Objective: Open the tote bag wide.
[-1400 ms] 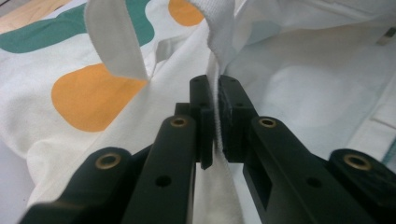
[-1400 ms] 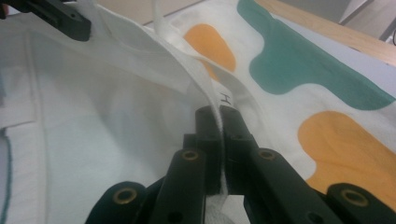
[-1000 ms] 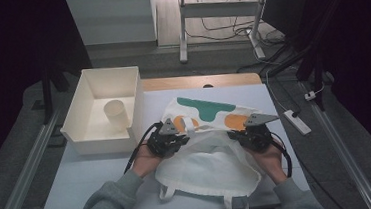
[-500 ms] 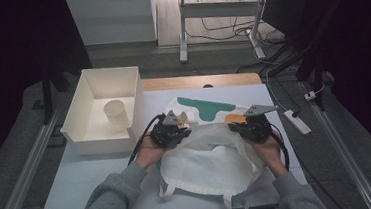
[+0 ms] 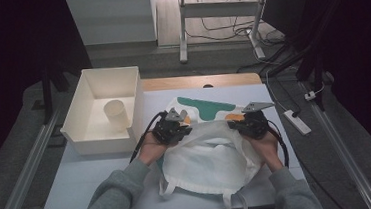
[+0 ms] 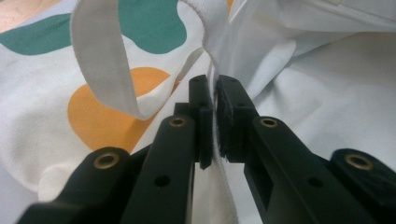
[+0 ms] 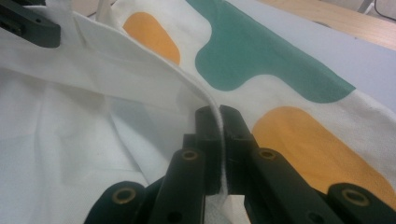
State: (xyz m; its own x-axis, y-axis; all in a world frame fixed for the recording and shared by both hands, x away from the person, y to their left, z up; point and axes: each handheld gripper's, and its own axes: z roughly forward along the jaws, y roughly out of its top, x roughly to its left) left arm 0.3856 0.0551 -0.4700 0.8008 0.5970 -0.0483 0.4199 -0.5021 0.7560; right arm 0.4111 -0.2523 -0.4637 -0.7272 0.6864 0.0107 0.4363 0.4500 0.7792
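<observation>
High view: the tote bag (image 5: 213, 157) folds toward the person.
Left claw (image 6: 214, 100): pinching the bag's edge.
Right claw (image 7: 219, 122): pinching the hem likewise.
Advice: the person should draw both claws evenly, keeping the fold straight between them.

Overhead view; two close bag (image 5: 213, 157) views

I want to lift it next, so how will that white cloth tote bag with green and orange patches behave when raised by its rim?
The white cloth tote bag will probably sag: it lies creased between the left gripper and right gripper. It looks thin, so likely light. Its loose strap may dangle.
</observation>
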